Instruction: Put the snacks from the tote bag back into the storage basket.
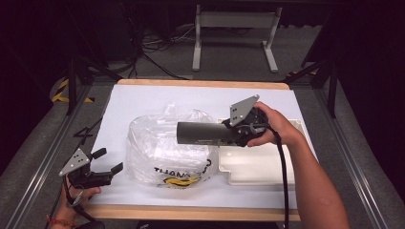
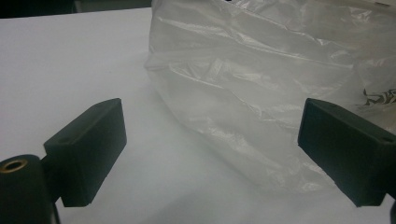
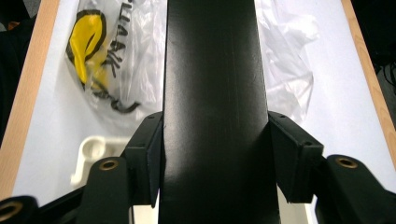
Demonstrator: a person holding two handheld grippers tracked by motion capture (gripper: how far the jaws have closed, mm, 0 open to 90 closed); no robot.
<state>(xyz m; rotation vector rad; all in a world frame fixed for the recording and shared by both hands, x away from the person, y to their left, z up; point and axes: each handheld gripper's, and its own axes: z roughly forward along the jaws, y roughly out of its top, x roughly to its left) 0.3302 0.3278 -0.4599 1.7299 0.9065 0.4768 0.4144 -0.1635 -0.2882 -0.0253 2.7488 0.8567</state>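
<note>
From the high view the whole table (image 1: pixel 143 95) was laid out, white-topped with a wooden edge. At its left front corner the left gripper (image 1: pixel 106 161) sat low in the person's hand, just beside one crumpled clear plastic bag (image 1: pixel 167 148) with yellow and black print. The right gripper (image 1: pixel 239 130) hung above the bag and clamped one end of a single dark cylinder (image 1: pixel 203 132), which lay level and pointed left over the bag. One white moulded tray (image 1: pixel 258 167) rested on the table to the right of the bag, under the right hand.

The left gripper view gave what the high view could not: the bag's wrinkled wall (image 2: pixel 243 84) up close, with the left gripper (image 2: pixel 212 149) spread wide and holding nothing, its jaws well apart on either side of the bag's lower edge, with no contact visible.

The right gripper view looked straight down the cylinder (image 3: pixel 212 93), whose black body hid much of the table. Both pads (image 3: pixel 149 154) of the right gripper (image 3: pixel 215 158) pressed flat against its sides, clenched on it. Beyond it lay the bag's yellow print (image 3: pixel 88 46) and a corner of the tray (image 3: pixel 91 149).
</note>
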